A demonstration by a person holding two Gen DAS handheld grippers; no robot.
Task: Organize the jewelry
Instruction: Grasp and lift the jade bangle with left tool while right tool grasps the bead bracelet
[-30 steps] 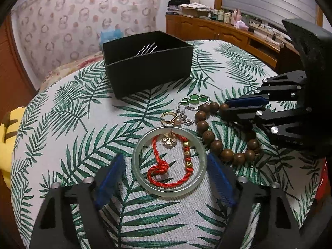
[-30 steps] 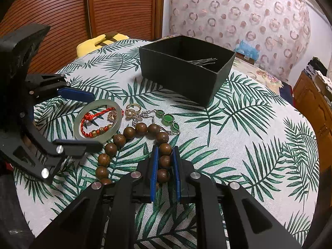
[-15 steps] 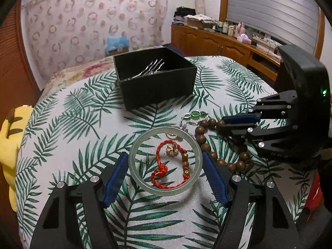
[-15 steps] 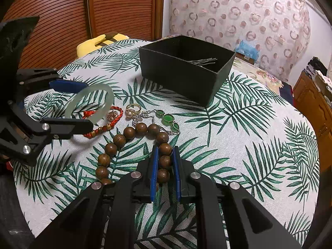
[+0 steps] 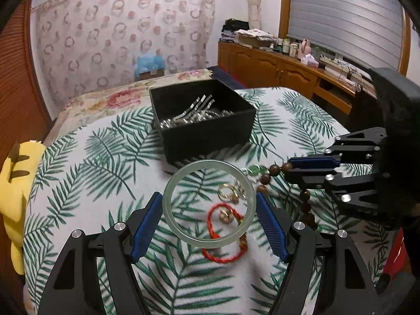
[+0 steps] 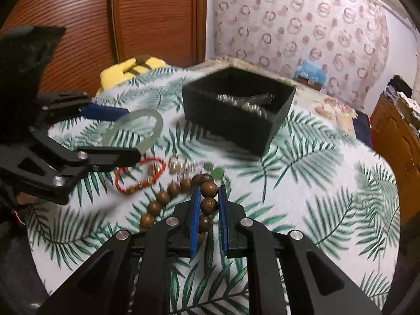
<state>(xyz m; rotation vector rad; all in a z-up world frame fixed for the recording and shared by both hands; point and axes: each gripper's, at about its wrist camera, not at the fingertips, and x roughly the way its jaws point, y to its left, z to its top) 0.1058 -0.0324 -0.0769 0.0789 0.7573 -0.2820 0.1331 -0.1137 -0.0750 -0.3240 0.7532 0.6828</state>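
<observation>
Pretty cozy bedroom setup: a round table under a palm-leaf tablecloth (image 5: 105,157), a sheer curtain (image 5: 118,39) with pink ring print behind it, ribbed reddish wooden doors (image 6: 144,21), a long cluttered wooden cabinet (image 5: 275,71) under a grey window blind (image 5: 341,13), and a floral bedspread (image 5: 110,99).

Left claw (image 5: 208,225): my matte black angular frame, ridged blue pads, silver round screws.
Right claw (image 6: 209,218): my matching black linkage, blue pads, silver screws.
</observation>
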